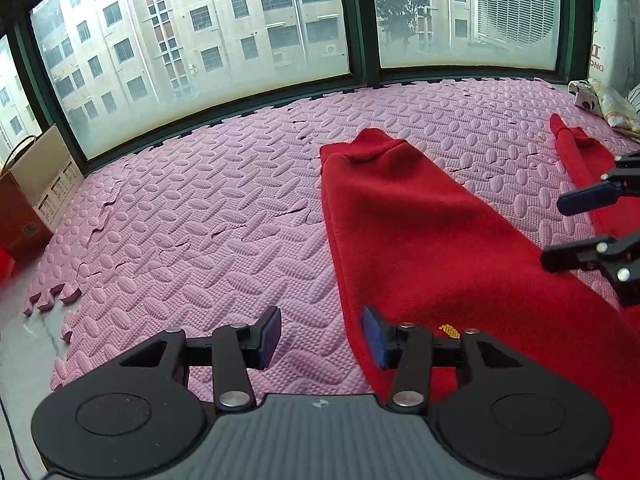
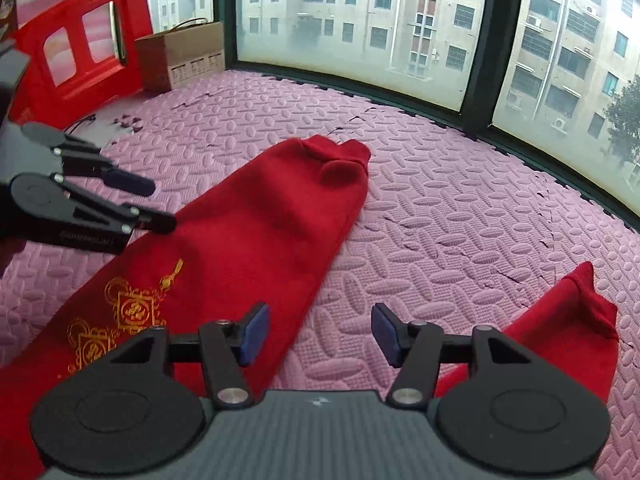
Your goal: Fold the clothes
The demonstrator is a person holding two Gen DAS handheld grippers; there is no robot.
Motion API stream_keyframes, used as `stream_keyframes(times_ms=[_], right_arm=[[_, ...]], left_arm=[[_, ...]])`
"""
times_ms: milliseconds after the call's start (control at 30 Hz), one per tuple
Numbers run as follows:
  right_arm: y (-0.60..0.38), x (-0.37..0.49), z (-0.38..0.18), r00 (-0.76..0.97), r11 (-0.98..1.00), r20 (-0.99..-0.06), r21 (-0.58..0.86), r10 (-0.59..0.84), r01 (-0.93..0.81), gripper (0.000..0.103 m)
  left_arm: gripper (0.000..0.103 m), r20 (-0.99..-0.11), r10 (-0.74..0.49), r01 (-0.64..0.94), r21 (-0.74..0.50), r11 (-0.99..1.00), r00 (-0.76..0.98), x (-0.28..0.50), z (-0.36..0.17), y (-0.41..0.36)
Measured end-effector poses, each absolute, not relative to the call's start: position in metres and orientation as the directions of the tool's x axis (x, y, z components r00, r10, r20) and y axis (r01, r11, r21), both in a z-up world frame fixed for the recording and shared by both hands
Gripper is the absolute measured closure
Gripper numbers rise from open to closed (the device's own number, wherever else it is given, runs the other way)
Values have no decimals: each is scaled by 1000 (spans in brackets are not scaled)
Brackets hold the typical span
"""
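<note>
A red garment (image 1: 420, 240) lies flat on the pink foam mat (image 1: 200, 220). The left gripper (image 1: 322, 338), jaws spread wide and empty, hovers over its near edge, cloth under the 3 o'clock finger. The right gripper (image 2: 318, 334), likewise agape, straddles bare mat between two red sleeves at 10 and 3 o'clock.

From the left wrist we are looking low and close across the pink foam mat (image 1: 192, 208) toward the windows (image 1: 192, 40); from the right wrist we are facing the same windows (image 2: 360, 20), angled leftward; both views are sharing the red garment (image 1: 400, 220) (image 2: 260, 220) and each other's gripper.
</note>
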State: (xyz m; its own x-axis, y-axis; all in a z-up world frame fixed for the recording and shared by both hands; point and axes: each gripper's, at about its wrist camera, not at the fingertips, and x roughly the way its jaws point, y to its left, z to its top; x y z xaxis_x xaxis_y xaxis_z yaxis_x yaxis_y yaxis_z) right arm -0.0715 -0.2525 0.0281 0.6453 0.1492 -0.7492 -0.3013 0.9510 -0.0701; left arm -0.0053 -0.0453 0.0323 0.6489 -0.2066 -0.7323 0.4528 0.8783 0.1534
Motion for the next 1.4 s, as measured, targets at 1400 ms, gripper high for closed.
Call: stream_keyframes(times_ms=[1400], right_arm=[[-168,-157,25,657,846,-709,-162,258,-507,43]], left_arm=[[47,-770,-229,502,134,855,595,-60,42,-26]])
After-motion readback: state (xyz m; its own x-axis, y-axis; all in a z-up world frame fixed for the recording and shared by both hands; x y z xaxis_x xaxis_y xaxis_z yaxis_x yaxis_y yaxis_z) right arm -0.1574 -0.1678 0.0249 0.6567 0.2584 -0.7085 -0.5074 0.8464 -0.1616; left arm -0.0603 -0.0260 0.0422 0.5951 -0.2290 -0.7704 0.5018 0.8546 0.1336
